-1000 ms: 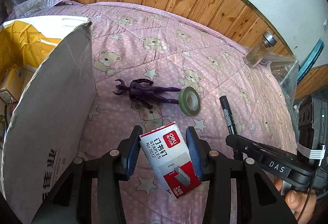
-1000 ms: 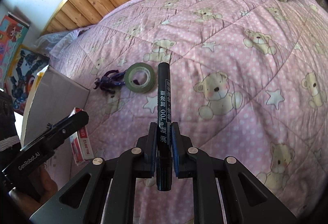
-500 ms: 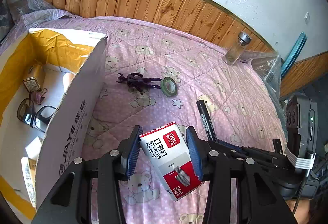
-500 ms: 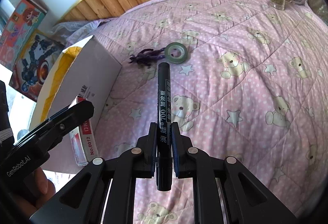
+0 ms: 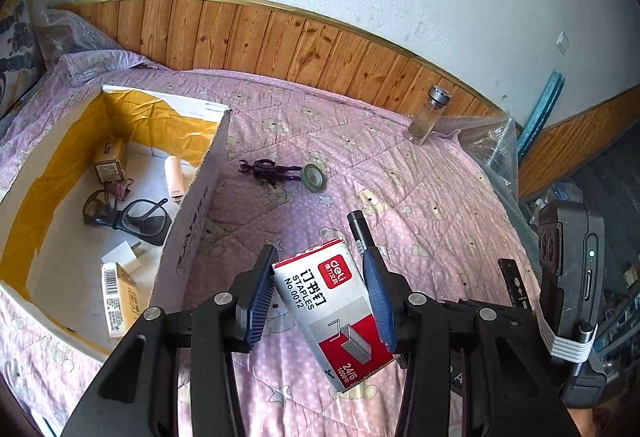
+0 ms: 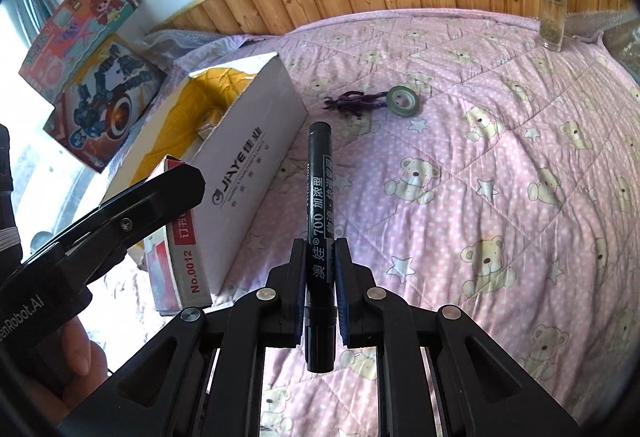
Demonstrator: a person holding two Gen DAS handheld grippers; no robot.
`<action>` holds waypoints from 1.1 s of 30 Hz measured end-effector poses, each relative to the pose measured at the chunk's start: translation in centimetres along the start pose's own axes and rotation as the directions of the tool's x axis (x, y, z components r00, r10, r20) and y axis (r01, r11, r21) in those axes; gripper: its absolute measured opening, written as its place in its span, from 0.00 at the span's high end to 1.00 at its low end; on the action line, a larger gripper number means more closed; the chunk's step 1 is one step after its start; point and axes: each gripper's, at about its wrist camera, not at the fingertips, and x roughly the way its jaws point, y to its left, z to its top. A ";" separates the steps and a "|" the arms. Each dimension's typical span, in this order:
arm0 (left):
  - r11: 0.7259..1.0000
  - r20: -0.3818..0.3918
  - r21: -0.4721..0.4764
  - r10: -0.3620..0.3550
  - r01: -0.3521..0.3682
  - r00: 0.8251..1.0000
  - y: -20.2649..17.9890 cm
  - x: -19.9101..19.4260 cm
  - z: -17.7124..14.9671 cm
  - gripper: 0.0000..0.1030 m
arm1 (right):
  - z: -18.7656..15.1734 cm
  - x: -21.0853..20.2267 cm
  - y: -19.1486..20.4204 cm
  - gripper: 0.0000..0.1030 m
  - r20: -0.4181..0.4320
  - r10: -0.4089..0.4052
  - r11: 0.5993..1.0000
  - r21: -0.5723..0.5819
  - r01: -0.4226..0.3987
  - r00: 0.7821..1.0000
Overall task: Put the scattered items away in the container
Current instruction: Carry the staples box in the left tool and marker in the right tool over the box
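Left gripper (image 5: 320, 297) clamped on a tilted staple box (image 5: 332, 313), above the quilt, just right of the open cardboard box (image 5: 192, 221). Right gripper (image 6: 320, 289) closed on a black marker (image 6: 318, 221) pointing ahead. Beyond both, lying on the quilt: purple figure (image 5: 270, 171) touching green tape roll (image 5: 314, 176).
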 end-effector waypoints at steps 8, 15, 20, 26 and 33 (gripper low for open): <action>0.999 0.049 -0.041 0.000 0.002 0.999 2.2 -4.1 -0.7 0.56 | -0.7 -1.7 4.1 0.87 0.019 0.017 0.998 -0.061 -0.016 1.000; 0.997 0.097 -0.079 0.008 0.000 0.995 4.5 -7.0 -0.8 0.56 | -0.9 -2.3 7.7 0.87 0.021 0.035 0.992 -0.119 -0.032 0.999; 0.995 0.124 -0.102 0.014 -0.001 0.992 6.1 -8.5 -0.7 0.56 | -0.8 -2.5 9.8 0.87 0.023 0.045 0.988 -0.150 -0.041 0.999; 0.992 0.149 -0.130 0.022 -0.002 0.989 7.8 -9.7 -0.3 0.56 | -0.3 -2.2 11.9 0.87 0.018 0.053 0.983 -0.177 -0.049 0.998; 0.985 0.169 -0.174 0.048 -0.019 0.984 10.5 -10.5 0.4 0.56 | 0.7 -1.5 13.9 0.87 0.010 0.065 0.978 -0.200 -0.061 0.998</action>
